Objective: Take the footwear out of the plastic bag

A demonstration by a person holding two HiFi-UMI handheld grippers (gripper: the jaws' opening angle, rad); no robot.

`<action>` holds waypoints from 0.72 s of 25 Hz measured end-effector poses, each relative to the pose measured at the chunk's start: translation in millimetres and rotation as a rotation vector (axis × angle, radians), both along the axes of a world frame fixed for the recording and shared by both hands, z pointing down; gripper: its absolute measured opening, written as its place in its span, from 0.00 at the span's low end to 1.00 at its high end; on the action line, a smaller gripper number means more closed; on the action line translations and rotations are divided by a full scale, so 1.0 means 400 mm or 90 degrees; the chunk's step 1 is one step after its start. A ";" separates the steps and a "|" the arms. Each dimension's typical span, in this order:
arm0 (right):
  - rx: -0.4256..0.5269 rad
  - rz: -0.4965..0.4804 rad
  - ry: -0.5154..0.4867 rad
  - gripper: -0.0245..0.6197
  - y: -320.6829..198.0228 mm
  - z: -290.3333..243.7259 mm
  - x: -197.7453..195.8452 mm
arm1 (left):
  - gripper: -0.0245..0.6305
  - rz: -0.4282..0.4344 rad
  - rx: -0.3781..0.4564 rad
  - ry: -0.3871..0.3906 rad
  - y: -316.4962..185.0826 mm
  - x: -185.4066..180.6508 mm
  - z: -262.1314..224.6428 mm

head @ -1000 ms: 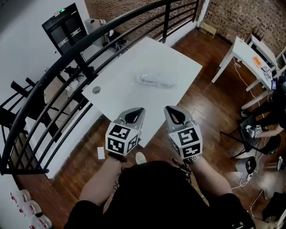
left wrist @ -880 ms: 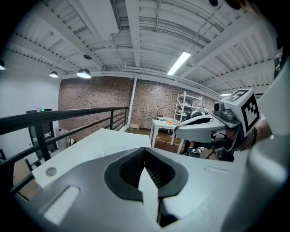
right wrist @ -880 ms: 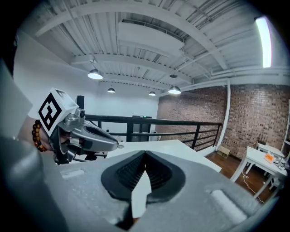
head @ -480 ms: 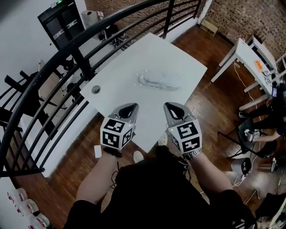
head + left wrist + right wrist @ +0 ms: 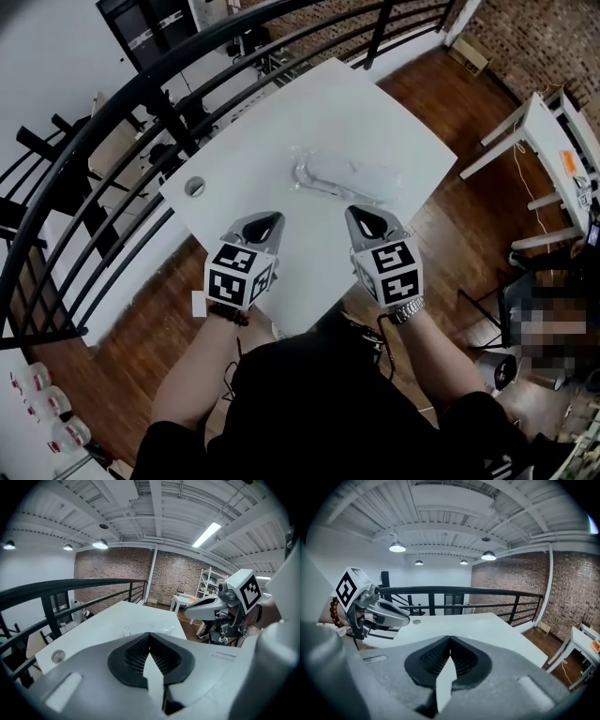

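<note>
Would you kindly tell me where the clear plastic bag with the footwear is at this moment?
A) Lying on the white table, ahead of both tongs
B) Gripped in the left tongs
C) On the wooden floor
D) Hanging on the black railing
A: the plastic bag lies on the white table, beyond the left tongs and right tongs, which are both shut and empty.
</note>
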State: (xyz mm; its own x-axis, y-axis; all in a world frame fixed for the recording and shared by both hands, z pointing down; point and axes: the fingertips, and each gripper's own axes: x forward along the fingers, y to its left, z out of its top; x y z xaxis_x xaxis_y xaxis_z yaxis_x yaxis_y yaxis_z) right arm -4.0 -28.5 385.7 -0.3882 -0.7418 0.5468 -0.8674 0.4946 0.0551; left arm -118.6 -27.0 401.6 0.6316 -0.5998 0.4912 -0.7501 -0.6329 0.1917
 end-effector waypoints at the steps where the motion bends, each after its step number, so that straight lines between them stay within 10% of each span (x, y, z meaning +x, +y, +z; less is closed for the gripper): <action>1: -0.011 -0.006 -0.001 0.02 -0.024 0.019 0.013 | 0.05 -0.008 -0.009 -0.005 -0.019 0.009 0.012; 18: -0.178 -0.146 0.052 0.20 -0.229 0.320 0.011 | 0.07 -0.136 -0.145 -0.120 -0.255 -0.010 0.206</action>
State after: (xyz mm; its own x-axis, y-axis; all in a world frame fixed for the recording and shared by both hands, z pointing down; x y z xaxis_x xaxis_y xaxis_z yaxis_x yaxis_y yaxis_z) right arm 0.3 -120.0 513.6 -0.4737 -0.4582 0.7521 -0.7301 0.6819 -0.0444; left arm -122.6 -129.1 484.1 0.3900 -0.5704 0.7229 -0.8962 -0.4153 0.1559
